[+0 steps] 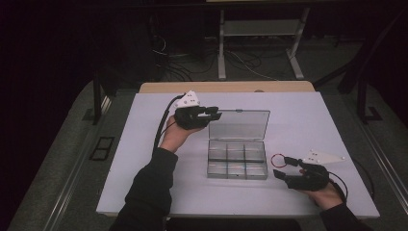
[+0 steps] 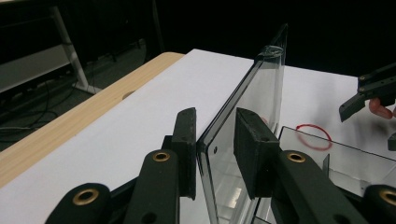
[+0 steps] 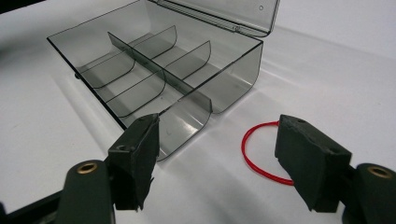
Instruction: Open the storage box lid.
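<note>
Red elastic, a thin rubber band (image 3: 261,151), lies flat on the white bench (image 1: 144,187) nearest the person, just beside the front right corner of the clear compartment box (image 1: 237,160). The right claw (image 1: 283,168) rests low over it with its jaws wide and nothing between them; in the right gripper view the band sits between the two pads, closer to the right one, so this hand looks poised to pick it up, probably to drop it into one of the six empty compartments.

Farther back, the box stands open, its dividers bare. The smoky transparent lid (image 1: 239,124) is raised behind the tray, roughly upright. The left claw (image 1: 215,114) straddles the lid's left edge with its jaws narrow. In the left gripper view the left pad (image 2: 187,149) seems to touch the plastic, while a slight gap shows by the right pad, so whether it pinches firmly I cannot tell. Holding there would keep the lid from falling shut while the other hand loads the box.
</note>
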The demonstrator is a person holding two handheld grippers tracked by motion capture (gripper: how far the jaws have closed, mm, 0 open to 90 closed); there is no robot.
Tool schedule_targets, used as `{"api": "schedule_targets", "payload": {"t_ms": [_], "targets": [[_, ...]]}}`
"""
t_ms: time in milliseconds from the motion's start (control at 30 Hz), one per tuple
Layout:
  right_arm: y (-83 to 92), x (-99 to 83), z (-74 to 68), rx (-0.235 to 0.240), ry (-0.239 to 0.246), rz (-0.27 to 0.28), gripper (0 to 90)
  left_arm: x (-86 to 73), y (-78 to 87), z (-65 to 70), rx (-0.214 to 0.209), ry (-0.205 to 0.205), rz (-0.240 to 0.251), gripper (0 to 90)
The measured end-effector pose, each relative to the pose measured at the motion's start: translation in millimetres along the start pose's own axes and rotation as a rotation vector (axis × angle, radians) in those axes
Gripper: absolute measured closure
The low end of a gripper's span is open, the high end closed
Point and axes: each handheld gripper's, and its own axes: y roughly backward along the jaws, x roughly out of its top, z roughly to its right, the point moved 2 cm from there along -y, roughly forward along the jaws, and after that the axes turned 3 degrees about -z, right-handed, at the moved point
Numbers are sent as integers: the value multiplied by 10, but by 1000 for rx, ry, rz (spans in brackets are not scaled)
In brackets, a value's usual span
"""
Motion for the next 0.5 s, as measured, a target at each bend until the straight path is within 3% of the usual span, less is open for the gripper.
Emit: {"api": "schedule_targets", "payload": {"t_ms": [500], "targets": [[-5,2,-4,-2,5,-1,300,15,-80,-120,4,17,-29,655]]}}
